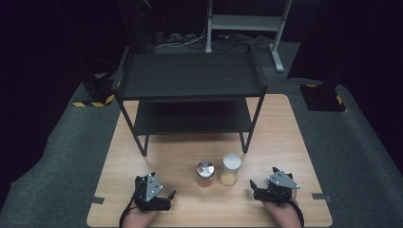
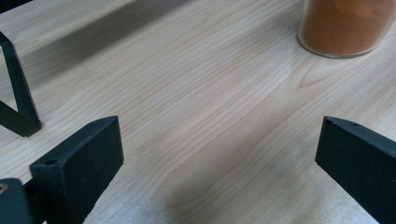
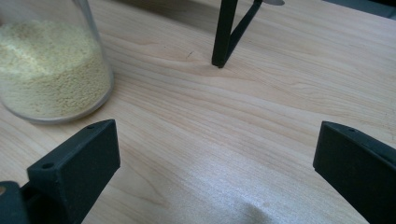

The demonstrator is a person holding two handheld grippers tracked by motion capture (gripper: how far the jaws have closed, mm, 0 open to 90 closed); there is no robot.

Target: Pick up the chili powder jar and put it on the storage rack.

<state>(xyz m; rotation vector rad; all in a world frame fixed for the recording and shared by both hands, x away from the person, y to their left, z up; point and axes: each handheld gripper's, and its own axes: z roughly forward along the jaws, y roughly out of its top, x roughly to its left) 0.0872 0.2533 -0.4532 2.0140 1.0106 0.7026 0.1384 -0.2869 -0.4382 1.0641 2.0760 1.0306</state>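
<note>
High view showed both jars mid-desk: the orange-filled jar (image 1: 205, 174) near the left gripper (image 1: 164, 195), the yellow-grain jar (image 1: 230, 169) near the right gripper (image 1: 259, 186); both grippers' fingers were spread wide, empty.

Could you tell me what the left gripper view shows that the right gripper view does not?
The left gripper view alone shows the base of the jar of orange powder. The right gripper view alone shows the jar of pale yellow grains. Both share the wooden table, a black shelf leg, and an open claw, left claw and right claw, with nothing between its jaws.
</note>
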